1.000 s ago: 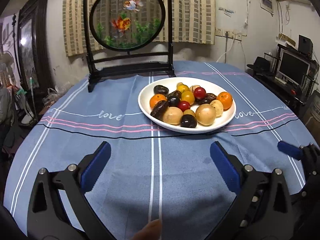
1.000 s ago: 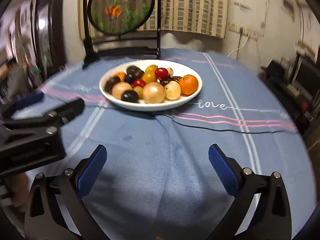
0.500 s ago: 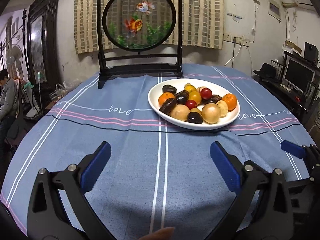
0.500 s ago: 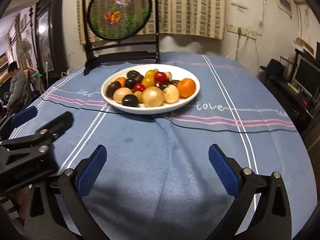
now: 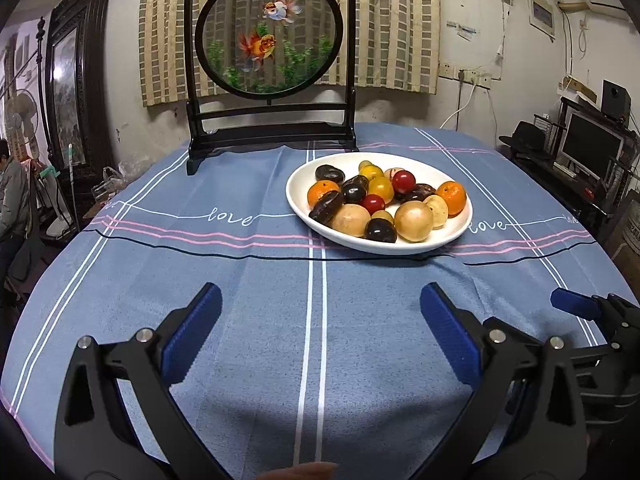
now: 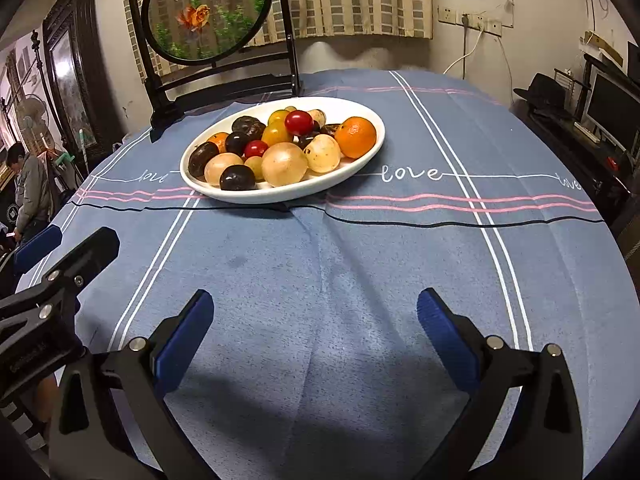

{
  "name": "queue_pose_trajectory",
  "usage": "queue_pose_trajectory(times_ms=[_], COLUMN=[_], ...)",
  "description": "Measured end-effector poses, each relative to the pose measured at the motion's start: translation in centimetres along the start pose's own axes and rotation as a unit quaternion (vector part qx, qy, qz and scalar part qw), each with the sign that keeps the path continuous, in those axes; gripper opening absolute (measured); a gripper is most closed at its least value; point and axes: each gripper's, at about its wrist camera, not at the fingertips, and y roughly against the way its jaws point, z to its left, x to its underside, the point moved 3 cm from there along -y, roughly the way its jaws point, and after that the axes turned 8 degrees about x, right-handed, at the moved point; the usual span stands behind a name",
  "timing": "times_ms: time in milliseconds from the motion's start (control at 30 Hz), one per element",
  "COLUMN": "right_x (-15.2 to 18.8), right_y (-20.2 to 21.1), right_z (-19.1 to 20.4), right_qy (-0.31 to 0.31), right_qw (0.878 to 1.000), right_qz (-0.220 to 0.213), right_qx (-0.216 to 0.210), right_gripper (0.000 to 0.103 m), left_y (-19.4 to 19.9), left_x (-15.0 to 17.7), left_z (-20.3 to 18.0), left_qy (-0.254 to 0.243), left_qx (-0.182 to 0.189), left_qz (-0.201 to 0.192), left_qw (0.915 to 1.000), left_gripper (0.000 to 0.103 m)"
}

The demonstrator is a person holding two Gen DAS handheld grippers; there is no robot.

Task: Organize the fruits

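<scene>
- Resting on a blue striped tablecloth [image 5: 240, 280], a white oval plate [image 5: 460, 228] is seen heaped with fruits [image 5: 384, 204]: oranges, red and yellow cherry tomatoes, pale round fruits and dark glossy ones.
- Left gripper [image 5: 320, 320]: held low over bare cloth, near side of the plate; jaws spread wide, nothing gripped.
- Right gripper [image 6: 314, 316]: likewise held wide apart, empty, well short of the plate.
- A goldfish screen [image 5: 270, 28] is stood behind the plate.
</scene>
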Motion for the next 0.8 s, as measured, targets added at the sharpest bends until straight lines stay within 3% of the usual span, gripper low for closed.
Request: queue_pose_trajectory(times_ms=[800], right_x=[-0.04], right_y=[0.1], right_z=[0.3], right_qy=[0.012], right_qw=[1.0], right_qz=[-0.003], right_qx=[0.005], right_gripper=[0.102], left_y=[0.14], left_x=[0.02], left_z=[-0.47], left_qy=[-0.015], left_qx=[0.005], left_qz=[-0.01], left_qw=[0.9998], left_gripper=[0.101])
